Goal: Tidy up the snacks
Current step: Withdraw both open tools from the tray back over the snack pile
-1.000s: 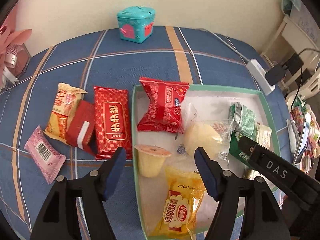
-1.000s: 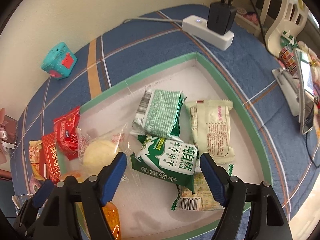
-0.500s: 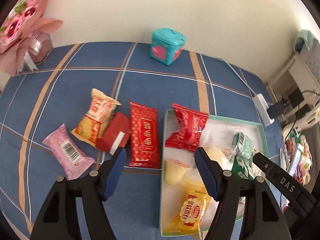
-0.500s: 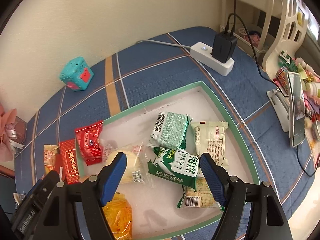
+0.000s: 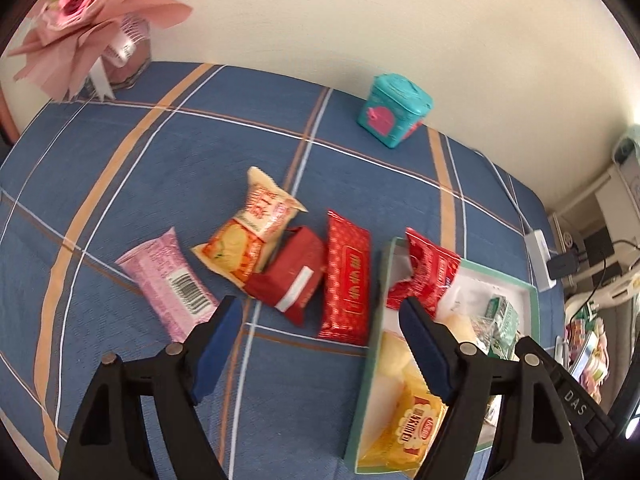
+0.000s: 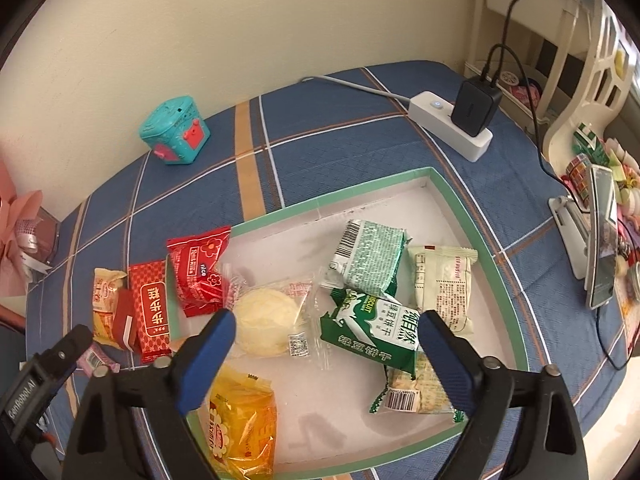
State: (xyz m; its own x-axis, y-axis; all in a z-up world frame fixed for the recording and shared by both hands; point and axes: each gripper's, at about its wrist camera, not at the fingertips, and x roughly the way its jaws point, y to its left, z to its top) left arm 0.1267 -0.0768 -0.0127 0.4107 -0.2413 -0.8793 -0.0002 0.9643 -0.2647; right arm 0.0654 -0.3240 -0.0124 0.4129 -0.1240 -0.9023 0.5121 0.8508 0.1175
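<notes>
A green-rimmed white tray (image 6: 472,216) holds several snacks: a green biscuit pack (image 6: 372,330), a round pastry (image 6: 266,320), a yellow bag (image 6: 240,428) and a red pack (image 6: 198,276) leaning on its left rim. On the blue cloth left of the tray (image 5: 374,320) lie a long red pack (image 5: 346,284), a dark red pack (image 5: 290,276), an orange-yellow pack (image 5: 252,232) and a pink pack (image 5: 168,280). My left gripper (image 5: 320,316) is open and empty above the loose packs. My right gripper (image 6: 324,334) is open and empty above the tray.
A teal toy box (image 5: 394,110) stands at the back by the wall. A pink bouquet (image 5: 92,16) is at the far left. A white power strip with a black charger (image 6: 460,120) lies right of the tray. A phone on a stand (image 6: 598,236) is at the right edge.
Both grippers have risen and drawn back. The left view has swung left from the tray toward the loose packs. Both stay open and empty.
</notes>
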